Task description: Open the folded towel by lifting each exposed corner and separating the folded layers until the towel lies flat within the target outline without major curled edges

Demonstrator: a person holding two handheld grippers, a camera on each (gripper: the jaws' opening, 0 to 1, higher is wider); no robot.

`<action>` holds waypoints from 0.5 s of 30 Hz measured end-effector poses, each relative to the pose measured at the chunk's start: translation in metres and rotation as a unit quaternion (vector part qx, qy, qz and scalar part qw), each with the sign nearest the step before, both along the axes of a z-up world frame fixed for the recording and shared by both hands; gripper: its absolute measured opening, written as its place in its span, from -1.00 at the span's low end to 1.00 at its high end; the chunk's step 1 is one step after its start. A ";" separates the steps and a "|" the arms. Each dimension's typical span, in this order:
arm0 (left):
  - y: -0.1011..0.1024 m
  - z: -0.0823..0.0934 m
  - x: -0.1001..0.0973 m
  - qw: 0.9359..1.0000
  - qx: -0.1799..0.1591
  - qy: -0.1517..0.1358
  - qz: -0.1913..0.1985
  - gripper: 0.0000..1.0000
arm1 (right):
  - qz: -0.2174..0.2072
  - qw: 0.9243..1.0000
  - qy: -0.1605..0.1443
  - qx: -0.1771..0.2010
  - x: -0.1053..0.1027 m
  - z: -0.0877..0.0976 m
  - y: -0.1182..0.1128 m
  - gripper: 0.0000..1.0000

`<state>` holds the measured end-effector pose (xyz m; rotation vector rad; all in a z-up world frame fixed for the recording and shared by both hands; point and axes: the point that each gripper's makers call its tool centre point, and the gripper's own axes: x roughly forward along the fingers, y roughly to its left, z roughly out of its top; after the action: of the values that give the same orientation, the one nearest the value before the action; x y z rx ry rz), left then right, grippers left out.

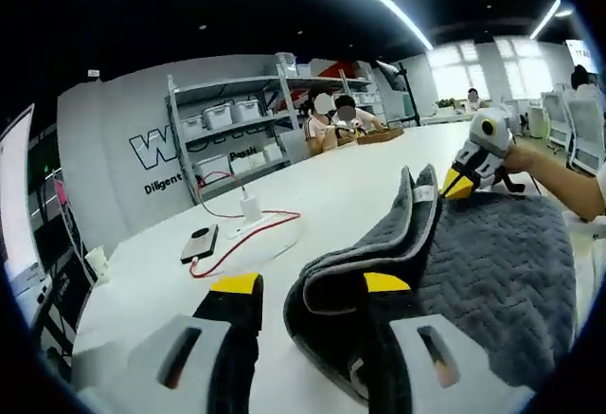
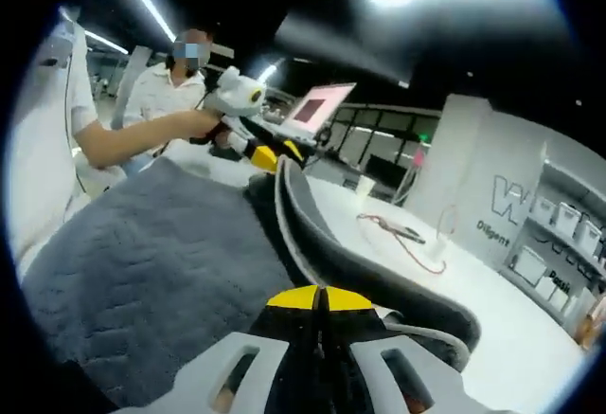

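A dark grey towel (image 1: 492,272) lies on the white table (image 1: 360,187), with one long edge raised in a curved ridge. In the left gripper view, my left gripper (image 1: 311,283) stands open. The towel's looped fold (image 1: 327,291) sits between its jaws against the right finger, with bare table beside the left finger. My right gripper (image 1: 457,185) holds the far end of the ridge. In the right gripper view, my right gripper (image 2: 317,298) is shut on the towel edge (image 2: 303,225). My left gripper (image 2: 270,156) is at the ridge's other end. The towel's flat part (image 2: 161,253) spreads to the left.
A white charger (image 1: 250,207) with a red cable (image 1: 237,243) and a dark phone (image 1: 200,243) lie left of the towel, with a paper cup (image 1: 98,262) near the table edge. Shelves with bins (image 1: 232,130) and seated people (image 1: 341,120) are behind. An open laptop (image 2: 317,106) stands past the towel.
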<state>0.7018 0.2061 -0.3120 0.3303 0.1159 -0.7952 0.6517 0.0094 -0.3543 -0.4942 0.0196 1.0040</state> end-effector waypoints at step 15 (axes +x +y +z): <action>-0.027 0.009 -0.041 0.994 0.061 -0.060 -0.074 -0.82 | 0.007 0.998 -0.014 -0.064 0.008 -0.013 0.015 -1.00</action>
<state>0.6610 0.1789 -0.3027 0.5059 0.0262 -0.9152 0.6598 0.0242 -0.3672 -0.6260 0.0558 1.0137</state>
